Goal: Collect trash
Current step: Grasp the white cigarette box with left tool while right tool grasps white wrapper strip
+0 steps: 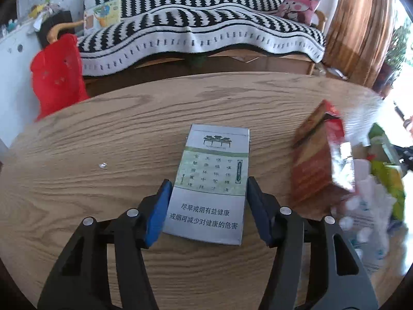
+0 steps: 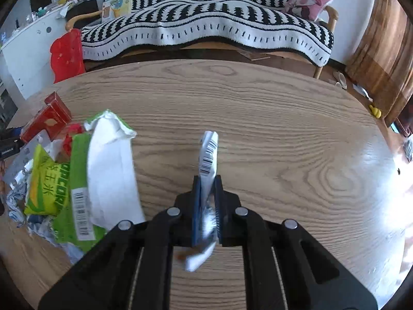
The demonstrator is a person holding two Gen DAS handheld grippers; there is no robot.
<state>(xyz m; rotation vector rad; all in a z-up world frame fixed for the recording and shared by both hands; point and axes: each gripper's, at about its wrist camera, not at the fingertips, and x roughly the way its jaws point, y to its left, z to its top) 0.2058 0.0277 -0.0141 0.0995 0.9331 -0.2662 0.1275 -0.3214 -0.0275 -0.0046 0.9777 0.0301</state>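
A grey and green cigarette pack (image 1: pixel 210 183) lies flat on the wooden table (image 1: pixel 103 134). My left gripper (image 1: pixel 207 184) is open with a blue pad on each side of the pack's near half; contact cannot be told. My right gripper (image 2: pixel 207 180) is shut on a white wrapper with a barcode (image 2: pixel 209 152), held upright above the table (image 2: pixel 284 129). A trash pile lies left of it: a green popcorn bag (image 2: pixel 77 188), a yellow-green packet (image 2: pixel 45 180), red cigarette boxes (image 2: pixel 49 118) and foil (image 2: pixel 15 193). In the left wrist view the pile is at the right, with a red box (image 1: pixel 320 155).
A small white scrap (image 1: pixel 102 165) lies on the table left of the pack. Behind the table stands a sofa with a black and white striped cover (image 1: pixel 201 31), a red bag (image 1: pixel 58 77) at its left and a wooden wall panel (image 1: pixel 361 25) at the right.
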